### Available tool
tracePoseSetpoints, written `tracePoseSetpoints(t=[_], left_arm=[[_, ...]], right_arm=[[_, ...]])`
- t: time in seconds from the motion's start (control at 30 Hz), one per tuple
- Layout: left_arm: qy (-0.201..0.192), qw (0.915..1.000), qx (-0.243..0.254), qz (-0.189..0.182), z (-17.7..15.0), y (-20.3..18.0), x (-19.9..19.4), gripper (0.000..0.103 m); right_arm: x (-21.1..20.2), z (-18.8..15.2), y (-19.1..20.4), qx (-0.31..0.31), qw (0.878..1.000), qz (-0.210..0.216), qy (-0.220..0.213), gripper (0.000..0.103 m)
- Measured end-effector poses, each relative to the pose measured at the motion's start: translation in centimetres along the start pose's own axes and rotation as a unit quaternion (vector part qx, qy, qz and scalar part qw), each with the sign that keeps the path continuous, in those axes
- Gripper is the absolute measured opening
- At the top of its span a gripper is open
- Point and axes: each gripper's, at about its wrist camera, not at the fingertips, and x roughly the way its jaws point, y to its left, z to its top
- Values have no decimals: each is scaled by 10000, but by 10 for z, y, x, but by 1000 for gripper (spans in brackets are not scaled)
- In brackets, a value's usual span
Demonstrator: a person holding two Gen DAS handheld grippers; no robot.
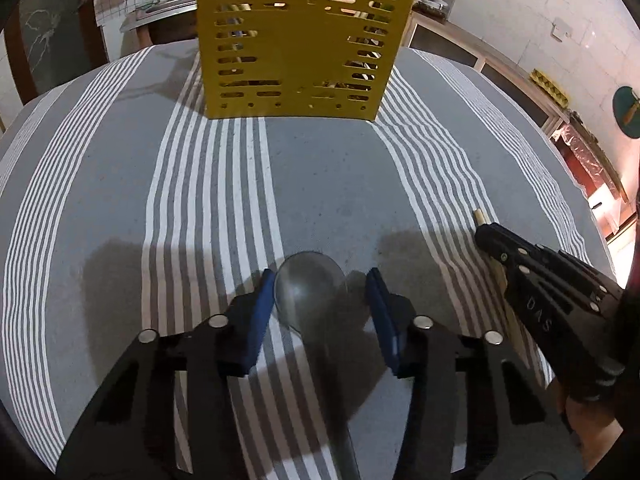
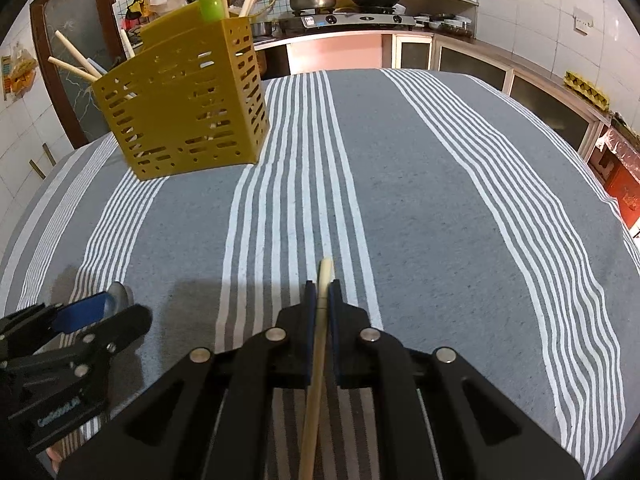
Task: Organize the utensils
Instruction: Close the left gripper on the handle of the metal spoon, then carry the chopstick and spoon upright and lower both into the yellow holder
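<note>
Left gripper (image 1: 320, 292) has its fingers spread either side of a metal spoon (image 1: 310, 292). The spoon lies bowl-forward on the striped cloth (image 1: 120, 200) over the table. The left pad looks to be touching the bowl's edge; the right pad stands clear of it. No grip yet.

Right gripper (image 2: 322, 292) has its fingers pressed onto a wooden chopstick (image 2: 325, 272), tip poking out just past the pads, shaft running back under the gripper body. Whether it's lifted off the cloth or resting on it, I can't tell.

Yellow slotted utensil holder (image 2: 188, 108) stands at the far side of the table, left of centre from the right gripper's view. It already has wooden sticks and something green in it.

Risks, as I judge them:
- Spoon: closing on the rounded, slick bowl could squirt it forward or spin it. The handle would be the safer spot.
- Chopstick: thin round shaft pinched near one end, so the long tail could pivot or slip while it's carried and tipped into the holder.
- The two grippers sit near each other at the near edge, so moving both at once could make them clash.
- Cloth may bunch if the fingers drag.

Hard to see:
- The spoon handle is hidden in shadow under the left gripper.
- The chopstick's rear end is cut off.
- The holder's compartments aren't readable through the slots.
</note>
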Motion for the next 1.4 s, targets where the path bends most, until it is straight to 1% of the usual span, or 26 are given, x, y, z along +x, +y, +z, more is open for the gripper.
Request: tracePoseSetpoints(t=[0.03,0.27,0.43,0.73,0.93,1.03,1.2,1.4], left_arm=[[-13,10000,17,9,0,0,0,35],[-116,9999,22,-67,-3,1,-3,35],[-231,9997,-22,-57,-5,6,-12,35],[-972,9953,16,44,-2,25,-53,35],[-1527,9882,52,110,2,37,-86,35],[-1857,9825,96,139,3,41,-103,35],[-2157,9762,155,167,3,49,-120,35],[-2401,9704,151,202,3,59,-132,35]], right_arm=[[0,0,1,-3,10000,-1,-7,7],[-4,-1,5,-2,10000,35,-64,7],[-18,1,8,-16,9996,104,-256,6],[-54,11,13,30,9965,205,-812,6],[-77,17,18,53,9918,329,-1232,6],[-90,20,22,48,9881,365,-1493,6],[-111,26,28,-2,9814,397,-1876,6],[-129,34,29,44,9712,416,-2345,6]])
